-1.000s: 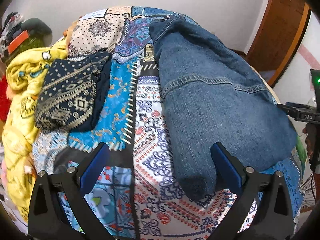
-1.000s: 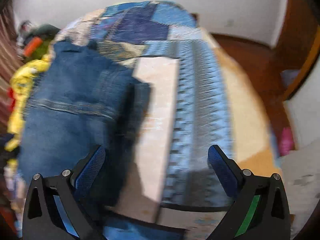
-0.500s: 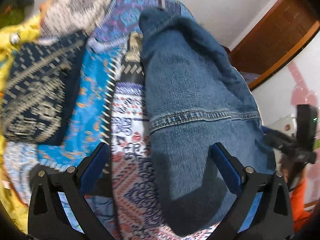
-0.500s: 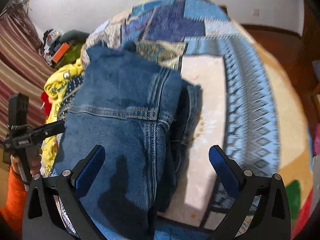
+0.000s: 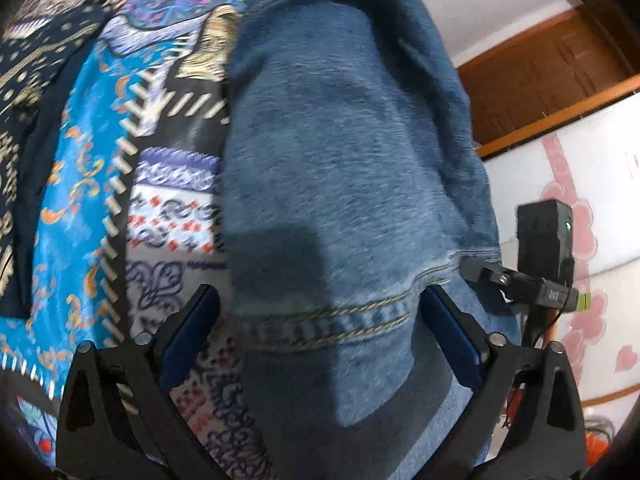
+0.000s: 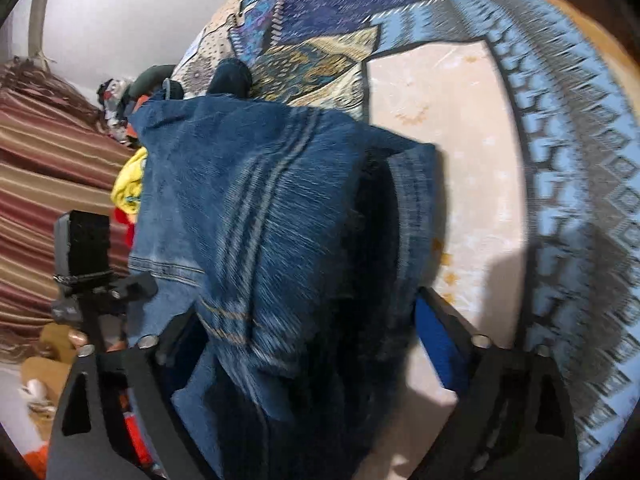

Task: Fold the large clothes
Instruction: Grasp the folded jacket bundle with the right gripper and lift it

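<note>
Denim jeans (image 5: 340, 184) lie folded on the patchwork bedspread (image 5: 88, 168), their near end between the spread, just-narrowing jaws of both the left gripper (image 5: 320, 320) and right gripper (image 6: 308, 328), neither yet clamping; beyond, a dark patterned garment (image 5: 24, 80).

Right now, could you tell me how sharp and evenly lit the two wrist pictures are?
Left wrist: mild motion blur on the denim garment; a dark shadow covers its near end between the fingers. Right wrist: heavier streaked blur on the denim and the patchwork bedspread; a shadow falls there at the right. Both: fisheye bending, dark corners.
</note>
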`<act>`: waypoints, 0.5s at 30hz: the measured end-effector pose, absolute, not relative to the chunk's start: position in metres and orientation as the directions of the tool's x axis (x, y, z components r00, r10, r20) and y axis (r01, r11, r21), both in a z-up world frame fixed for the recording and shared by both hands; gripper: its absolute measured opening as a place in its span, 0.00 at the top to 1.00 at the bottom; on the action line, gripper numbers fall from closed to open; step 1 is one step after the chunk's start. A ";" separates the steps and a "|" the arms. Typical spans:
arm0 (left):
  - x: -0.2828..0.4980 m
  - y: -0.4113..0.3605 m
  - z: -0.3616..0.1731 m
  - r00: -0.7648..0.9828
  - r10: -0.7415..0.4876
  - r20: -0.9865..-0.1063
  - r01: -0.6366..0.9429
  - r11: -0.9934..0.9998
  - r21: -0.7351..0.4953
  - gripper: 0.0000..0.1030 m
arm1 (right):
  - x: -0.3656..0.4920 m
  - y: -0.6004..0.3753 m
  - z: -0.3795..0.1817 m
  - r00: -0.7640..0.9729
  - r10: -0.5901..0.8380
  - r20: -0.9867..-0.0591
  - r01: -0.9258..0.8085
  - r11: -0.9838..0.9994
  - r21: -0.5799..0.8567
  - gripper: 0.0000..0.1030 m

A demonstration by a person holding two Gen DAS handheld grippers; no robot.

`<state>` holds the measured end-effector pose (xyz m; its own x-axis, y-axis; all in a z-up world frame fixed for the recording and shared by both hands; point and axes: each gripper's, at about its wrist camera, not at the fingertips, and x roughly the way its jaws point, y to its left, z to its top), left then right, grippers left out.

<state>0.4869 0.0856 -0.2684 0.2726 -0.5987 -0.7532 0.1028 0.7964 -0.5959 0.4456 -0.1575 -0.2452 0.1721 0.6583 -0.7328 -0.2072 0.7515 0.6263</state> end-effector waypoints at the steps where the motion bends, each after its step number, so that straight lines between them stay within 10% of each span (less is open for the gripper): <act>1: 0.488 0.083 -0.269 0.265 -0.614 -0.744 0.108 0.785 -0.610 0.13 | 0.446 -0.155 -0.247 0.169 0.660 -0.732 -0.196 0.750 0.632 0.17; 8: 0.482 0.080 -0.252 0.298 -0.588 -0.752 0.115 0.804 -0.583 0.34 | 0.435 -0.156 -0.231 0.178 0.654 -0.735 -0.216 0.755 0.619 0.54; 15: 0.461 0.094 -0.204 0.388 -0.555 -0.736 0.153 0.826 -0.542 0.45 | 0.427 -0.132 -0.187 0.238 0.617 -0.750 -0.276 0.783 0.557 0.67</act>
